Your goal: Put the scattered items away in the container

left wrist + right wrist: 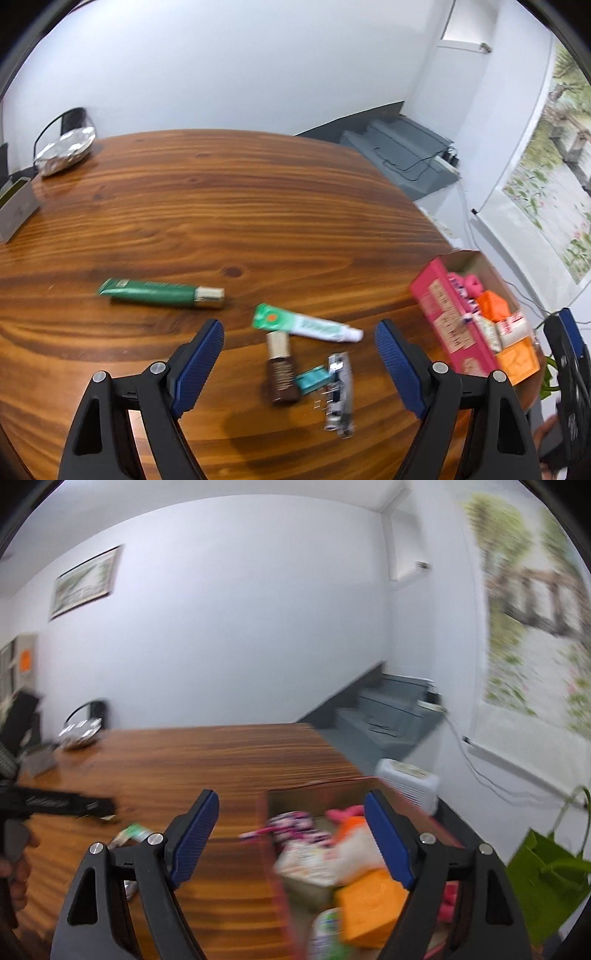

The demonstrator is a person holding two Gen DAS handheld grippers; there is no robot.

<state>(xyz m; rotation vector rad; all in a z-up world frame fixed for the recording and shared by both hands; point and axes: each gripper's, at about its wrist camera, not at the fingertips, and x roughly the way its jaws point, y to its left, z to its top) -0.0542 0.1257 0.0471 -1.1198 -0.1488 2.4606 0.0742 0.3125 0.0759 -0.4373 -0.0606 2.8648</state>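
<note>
On the wooden table (pixel 229 206) lie a dark green tube (pixel 159 293), a white and green toothpaste tube (pixel 306 325), a brown bottle (pixel 282 373), a small teal item (pixel 312 378) and a silver packet (pixel 340 395). My left gripper (pixel 297 332) hovers open above the toothpaste and bottle, holding nothing. The pink cardboard box (pixel 439 317) at the table's right edge holds several pink, orange and white items. My right gripper (pixel 291 801) is open and empty over the box (pixel 317 786), above an orange block (pixel 369 897).
A foil-covered basket (pixel 66 149) and a grey box (pixel 14 206) stand at the table's far left. Grey steps (pixel 406 151) lie beyond the table. A white appliance (pixel 410 779) and a green plant (pixel 546 871) stand to the right of the box.
</note>
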